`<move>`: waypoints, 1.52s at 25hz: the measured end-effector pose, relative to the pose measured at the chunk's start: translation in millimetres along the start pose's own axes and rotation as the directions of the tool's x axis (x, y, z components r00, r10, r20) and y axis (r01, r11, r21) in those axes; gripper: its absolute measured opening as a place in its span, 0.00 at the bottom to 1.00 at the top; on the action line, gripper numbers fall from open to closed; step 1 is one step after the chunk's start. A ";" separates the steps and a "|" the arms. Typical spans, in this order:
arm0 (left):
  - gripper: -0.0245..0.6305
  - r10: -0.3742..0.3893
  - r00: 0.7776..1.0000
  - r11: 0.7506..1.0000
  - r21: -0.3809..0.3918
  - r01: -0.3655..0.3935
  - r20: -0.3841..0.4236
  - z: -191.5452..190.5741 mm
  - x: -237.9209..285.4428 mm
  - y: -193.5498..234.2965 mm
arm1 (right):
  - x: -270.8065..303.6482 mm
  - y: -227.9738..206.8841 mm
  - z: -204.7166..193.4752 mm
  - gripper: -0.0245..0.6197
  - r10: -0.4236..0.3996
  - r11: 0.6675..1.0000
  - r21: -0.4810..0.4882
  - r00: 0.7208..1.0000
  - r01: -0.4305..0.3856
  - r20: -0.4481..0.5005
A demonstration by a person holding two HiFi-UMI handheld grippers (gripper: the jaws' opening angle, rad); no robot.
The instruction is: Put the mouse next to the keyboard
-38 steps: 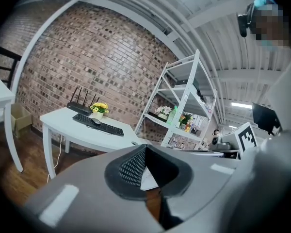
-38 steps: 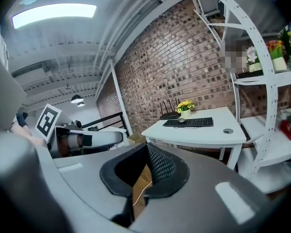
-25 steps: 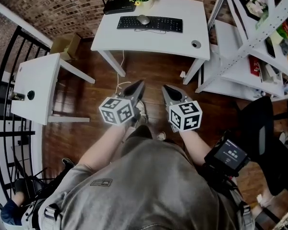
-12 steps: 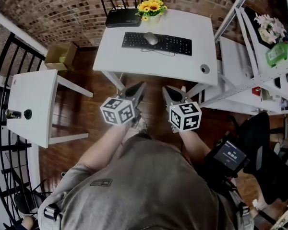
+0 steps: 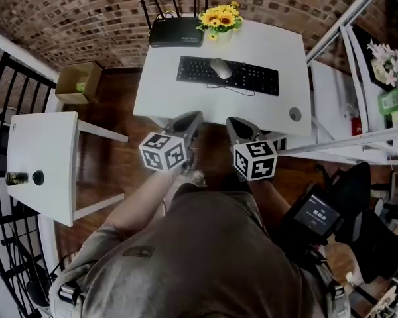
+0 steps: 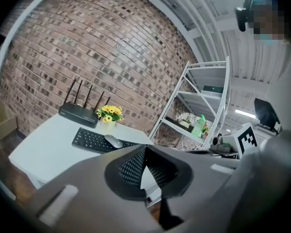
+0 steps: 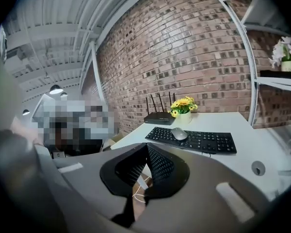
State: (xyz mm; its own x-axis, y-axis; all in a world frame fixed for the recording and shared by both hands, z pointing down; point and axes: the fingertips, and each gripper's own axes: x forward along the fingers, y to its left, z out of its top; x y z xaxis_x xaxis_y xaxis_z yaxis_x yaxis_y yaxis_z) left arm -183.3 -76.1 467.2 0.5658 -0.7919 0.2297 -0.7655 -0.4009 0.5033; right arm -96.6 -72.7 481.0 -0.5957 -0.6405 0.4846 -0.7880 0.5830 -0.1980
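1. Surroundings:
- Rough brick wall (image 7: 194, 42) beyond the desk.
- White metal shelf rack (image 5: 358, 138) to the right of your right jaws.
- White side table (image 5: 43, 158) and cardboard box (image 5: 78, 83) to the left of your left jaws.
- Dark wood floor (image 5: 126, 111) below.

2. In the way: the near edge of the smooth white desk (image 5: 179, 91) is just ahead of both tips. A black router (image 5: 176, 32) with antennae and a pot of sunflowers (image 5: 220, 20) stand at its far side.

3. Mouse (image 5: 220, 67): grey, rounded and glossy. It lies on top of the flat black keyboard (image 5: 229, 75), well ahead of your jaws. It sits left of the left gripper's line and right of the right gripper's line.

4. Left gripper (image 6: 145, 149): ribbed dark pads meet at the tips, with nothing between them.

5. Right gripper (image 7: 147, 144): pads pressed together, empty.
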 end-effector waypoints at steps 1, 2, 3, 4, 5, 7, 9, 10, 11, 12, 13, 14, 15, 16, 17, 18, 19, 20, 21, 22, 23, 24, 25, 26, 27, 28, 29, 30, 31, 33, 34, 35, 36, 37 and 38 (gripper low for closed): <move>0.04 0.001 1.000 1.000 -0.002 -0.001 -0.003 -0.4 4.1 4.5 | 5.5 -2.7 0.0 0.06 -0.001 1.000 -0.004 1.000 0.001 -0.005; 0.04 0.001 1.000 1.000 -0.004 -0.001 -0.006 -0.4 9.2 8.6 | 11.1 -6.7 0.9 0.06 -0.001 1.000 -0.004 1.000 0.001 -0.009; 0.04 0.003 1.000 1.000 -0.005 -0.003 -0.008 0.2 14.7 12.7 | 17.0 -11.5 2.7 0.06 0.000 1.000 -0.003 1.000 0.000 -0.010; 0.04 0.006 1.000 1.000 -0.007 -0.006 -0.009 1.1 20.7 17.2 | 23.0 -16.8 5.1 0.06 0.001 1.000 -0.002 1.000 -0.001 -0.010; 0.04 0.010 1.000 1.000 -0.010 -0.010 -0.010 2.6 27.1 21.9 | 29.0 -22.7 7.9 0.06 0.002 1.000 0.000 1.000 -0.002 -0.010; 0.04 0.022 1.000 1.000 -0.019 -0.022 -0.012 6.6 39.8 30.7 | 40.6 -34.6 14.2 0.06 0.006 1.000 0.002 1.000 -0.006 -0.010; 0.04 0.037 0.999 0.999 -0.025 -0.038 -0.022 8.5 49.8 37.7 | 52.3 -45.1 18.1 0.06 0.015 1.000 -0.003 1.000 -0.015 -0.019; 0.04 0.047 0.999 0.999 -0.026 -0.048 -0.028 8.9 54.5 41.3 | 58.8 -50.5 20.1 0.06 0.022 1.000 -0.006 0.999 -0.022 -0.025; 0.04 0.058 0.998 0.998 -0.026 -0.059 -0.033 9.9 59.8 45.0 | 65.5 -56.4 23.3 0.06 0.028 1.000 -0.008 0.999 -0.028 -0.030; 0.04 0.070 0.997 0.997 -0.026 -0.071 -0.036 11.6 65.7 48.4 | 72.0 -62.8 27.9 0.06 0.034 0.999 -0.013 0.999 -0.035 -0.032; 0.04 0.082 0.996 0.996 -0.027 -0.083 -0.037 13.8 72.1 51.2 | 77.9 -69.4 33.3 0.06 0.040 0.999 -0.020 0.999 -0.041 -0.033; 0.04 0.094 0.995 0.995 -0.030 -0.095 -0.036 15.8 78.5 53.5 | 83.3 -75.7 38.4 0.06 0.046 0.998 -0.030 0.998 -0.047 -0.034; 0.04 0.105 0.994 0.994 -0.034 -0.107 -0.036 17.1 84.9 55.7 | 88.6 -81.9 42.1 0.06 0.054 0.998 -0.038 0.998 -0.056 -0.038; 0.04 0.117 0.992 0.992 -0.038 -0.118 -0.036 17.8 91.3 58.1 | 94.2 -88.0 44.4 0.06 0.063 0.997 -0.044 0.997 -0.065 -0.043; 0.04 0.128 0.991 0.991 -0.042 -0.129 -0.037 18.0 97.6 61.1 | 100.1 -94.0 45.7 0.06 0.072 0.996 -0.049 0.996 -0.075 -0.050; 0.04 0.139 0.990 0.989 -0.047 -0.141 -0.037 18.2 103.8 64.9 | 106.5 -99.6 46.0 0.06 0.081 0.995 -0.053 0.995 -0.084 -0.057; 0.04 0.150 0.988 0.987 -0.053 -0.151 -0.035 18.6 109.5 69.4 | 113.1 -104.8 45.8 0.06 0.089 0.994 -0.058 0.994 -0.093 -0.066; 0.04 0.159 0.987 0.985 -0.061 -0.161 -0.033 19.5 114.5 74.1 | 119.7 -109.5 45.4 0.06 0.094 0.993 -0.062 0.993 -0.099 -0.074; 0.04 0.167 0.986 0.983 -0.069 -0.169 -0.031 20.6 118.2 78.3 | 125.4 -113.0 44.8 0.06 0.097 0.993 -0.064 0.992 -0.102 -0.083; 0.04 0.172 0.985 0.982 -0.077 -0.174 -0.032 21.0 120.1 81.5 | 129.6 -115.0 43.8 0.06 0.096 0.993 -0.065 0.991 -0.103 -0.093; 0.04 0.174 0.984 0.981 -0.084 -0.177 -0.037 20.5 120.4 84.1 | 132.3 -115.2 42.0 0.06 0.094 0.993 -0.067 0.990 -0.101 -0.104; 0.04 0.175 0.984 0.980 -0.090 -0.178 -0.042 19.6 120.0 86.9 | 134.7 -114.6 39.9 0.06 0.090 0.993 -0.072 0.989 -0.099 -0.117; 0.04 0.175 0.983 0.979 -0.096 -0.179 -0.048 19.5 120.3 90.9 | 138.3 -114.4 38.4 0.06 0.085 0.992 -0.081 0.988 -0.096 -0.130; 0.04 0.175 0.983 0.979 -0.101 -0.179 -0.052 20.3 122.0 96.2 | 143.7 -115.3 37.8 0.06 0.077 0.992 -0.093 0.987 -0.091 -0.143; 0.04 0.172 0.983 0.978 -0.105 -0.178 -0.059 21.2 124.9 102.2 | 150.3 -117.2 37.3 0.06 0.067 0.991 -0.105 0.985 -0.085 -0.157; 0.04 0.169 0.983 0.979 -0.108 -0.175 -0.068 21.3 128.1 108.0 | 156.7 -119.0 35.5 0.06 0.059 0.990 -0.115 0.983 -0.080 -0.174; 0.04 0.163 0.983 0.979 -0.110 -0.171 -0.079 20.1 131.0 113.1 | 162.1 -119.9 32.1 0.09 0.054 0.989 -0.124 0.979 -0.079 -0.196; 0.04 0.158 0.983 0.979 -0.114 -0.168 -0.090 18.2 133.5 117.4 | 166.7 -119.8 27.4 0.16 0.052 0.988 -0.134 0.974 -0.083 -0.222; 0.04 0.153 0.983 0.979 -0.121 -0.164 -0.099 16.1 135.7 121.4 | 170.8 -119.5 22.5 0.20 0.050 0.985 -0.147 0.967 -0.089 -0.248; 0.04 0.143 0.983 0.978 -0.137 -0.158 -0.114 13.1 139.7 128.8 | 179.5 -119.4 14.8 0.30 0.038 0.980 -0.178 0.955 -0.094 -0.294; 0.04 0.138 0.983 0.978 -0.143 -0.155 -0.120 11.7 141.4 132.1 | 184.3 -119.6 12.0 0.34 0.030 0.977 -0.192 0.950 -0.094 -0.311; 0.04 0.133 0.983 0.977 -0.149 -0.152 -0.127 10.1 142.9 135.1 | 189.3 -119.5 9.8 0.38 0.022 0.974 -0.205 0.946 -0.093 -0.324; 0.04 0.128 0.983 0.977 -0.155 -0.149 -0.134 8.4 144.2 137.9 | 194.2 -119.4 7.9 0.42 0.015 0.972 -0.217 0.942 -0.093 -0.335; 0.04 0.124 0.982 0.976 -0.161 -0.146 -0.140 6.8 145.3 140.4 | 199.1 -119.6 6.3 0.45 0.008 0.969 -0.230 0.939 -0.093 -0.344; 0.04 0.120 0.982 0.975 -0.167 -0.144 -0.144 5.7 146.1 142.5 | 204.0 -120.4 5.3 0.46 0.002 0.966 -0.240 0.936 -0.092 -0.352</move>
State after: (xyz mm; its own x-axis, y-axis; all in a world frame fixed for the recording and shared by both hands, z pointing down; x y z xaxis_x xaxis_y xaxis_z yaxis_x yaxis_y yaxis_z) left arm -211.5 -251.6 567.8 0.5079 -0.7598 0.4060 -0.7769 -0.2004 0.5968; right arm -124.1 -276.2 599.2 -0.5044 -0.4227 0.7530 -0.6690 0.7426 -0.0313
